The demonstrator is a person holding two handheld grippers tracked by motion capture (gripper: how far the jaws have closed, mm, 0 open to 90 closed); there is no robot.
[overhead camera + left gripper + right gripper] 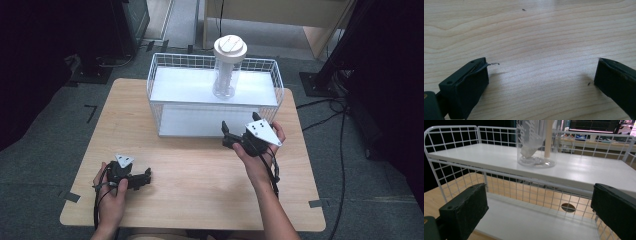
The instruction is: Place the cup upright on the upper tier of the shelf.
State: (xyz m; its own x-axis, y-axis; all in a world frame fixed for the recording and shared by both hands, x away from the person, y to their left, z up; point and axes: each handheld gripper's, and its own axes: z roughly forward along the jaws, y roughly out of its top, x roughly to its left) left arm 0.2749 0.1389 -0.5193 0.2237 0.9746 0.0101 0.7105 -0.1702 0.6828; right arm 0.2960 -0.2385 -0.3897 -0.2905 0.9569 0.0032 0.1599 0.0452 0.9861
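Clear bottle (pixel 227 70) stands upright (long axis vertical, white cap up) on wire rack's (pixel 162 80) upper shelf. Right gripper (pixel 235 137) before the rack, left gripper (pixel 145 176) low over table (pixel 200 170); both jaws wide apart, holding nothing.

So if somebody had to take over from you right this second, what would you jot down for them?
Left gripper: open, holding nothing, low over the wooden table near its front left.
Right gripper: open, holding nothing, facing the front of the white wire rack.
Clear bottle with white lid stands upright on the rack's upper shelf; lower shelf bare.
Done: nothing gripped yet.
Left: probably reach in and grip the bottle.
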